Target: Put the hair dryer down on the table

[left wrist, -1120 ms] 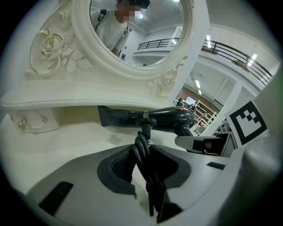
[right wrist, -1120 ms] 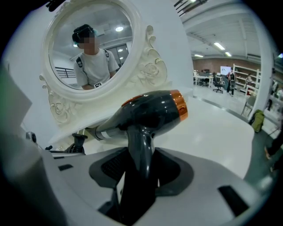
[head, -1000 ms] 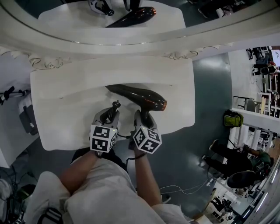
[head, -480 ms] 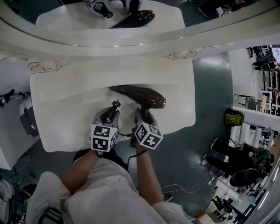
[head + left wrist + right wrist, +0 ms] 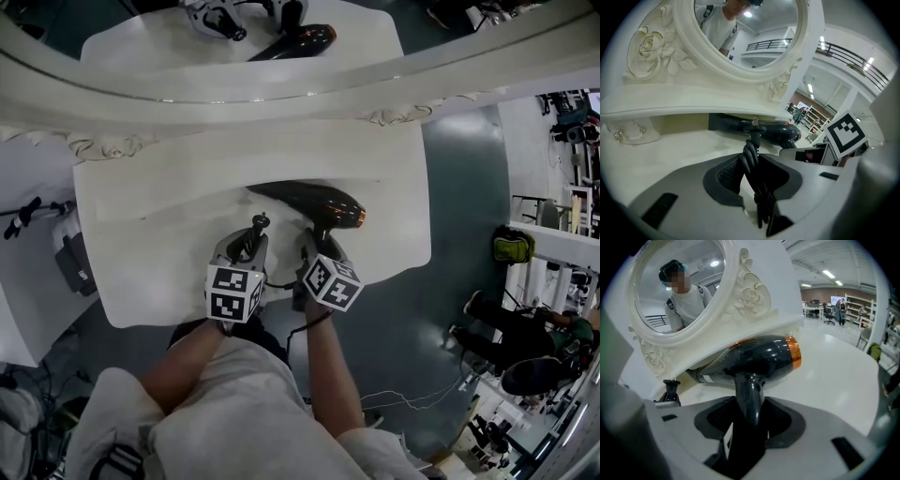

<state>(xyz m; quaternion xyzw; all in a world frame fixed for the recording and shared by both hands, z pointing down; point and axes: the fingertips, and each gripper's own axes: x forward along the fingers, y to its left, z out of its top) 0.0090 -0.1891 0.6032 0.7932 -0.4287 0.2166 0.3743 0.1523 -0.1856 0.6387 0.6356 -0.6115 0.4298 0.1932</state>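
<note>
- R side: right claw (image 5: 747, 420) is clamped on the handle (image 5: 749, 399) of the hair dryer (image 5: 754, 357). The jaws sit fairly wide because the handle fills them.
- L side: left claw (image 5: 754, 173) is pinched on the cord bundle (image 5: 752, 161), with the plug end poking up above the jaws.
- Where it is: the dryer lies barrel-sideways over the tabletop (image 5: 169, 206), nozzle (image 5: 267, 192) toward the mirror frame (image 5: 281, 80) and orange ring (image 5: 794, 352) toward the open R side. I can't tell whether the body touches the surface yet.
- Risk 1: if I let go w/ the R claw before the barrel is bearing on the top, it drops and knocks. I'd judge contact first.
- Risk 2: the barrel is round, so it may roll once freed and swing the handle round.
- Risk 3: the nozzle is tucked just under the frame's ledge, so any fwd nudge bumps the mirror.
- Risk 4: both claws are near the front edge. If the cord slips over that edge, its weight could drag the dryer off.
- Risk 5: if I pull the L claw away w/ the cord gripped, the cord goes taut and tugs the dryer.
</note>
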